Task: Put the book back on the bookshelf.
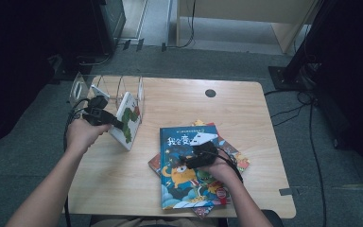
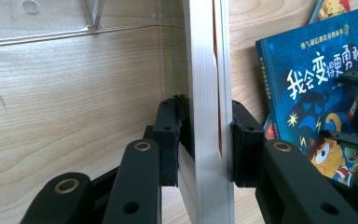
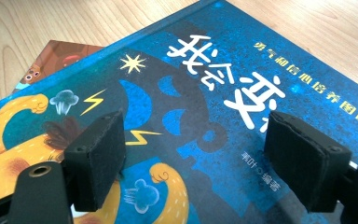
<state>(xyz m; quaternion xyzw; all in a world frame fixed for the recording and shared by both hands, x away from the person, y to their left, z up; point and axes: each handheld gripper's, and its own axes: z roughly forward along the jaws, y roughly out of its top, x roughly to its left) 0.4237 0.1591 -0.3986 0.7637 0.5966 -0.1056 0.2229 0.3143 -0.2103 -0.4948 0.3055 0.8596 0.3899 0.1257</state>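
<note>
Blue book: top of the stack (image 1: 189,165) on the near right of the wooden surface (image 1: 246,118), flat, cover up; also at (image 3: 205,93), with its long axis running away from the person.
Right tongs (image 1: 194,158): directly over the blue book; jaws spread wide, nothing between the pads (image 3: 98,154), which hover just above the cover.
Left tongs (image 1: 105,118): pinching the white book (image 1: 128,124) by its edge; the pads press both faces (image 2: 205,140).
White book: stands upright on its lower edge at the left of the surface, just in front of the clear acrylic rack (image 1: 108,90), its long axis pointing toward the rack's slots.
Key relation: the rack lies beyond the white book, on the far side from the left hand (image 1: 80,135); in my judgement the left arm is nearer, so the move is a push away.
Hidden: which slot lines up with the book cannot be told; the transparent dividers are hard to make out. Lower books in the stack are mostly covered.
</note>
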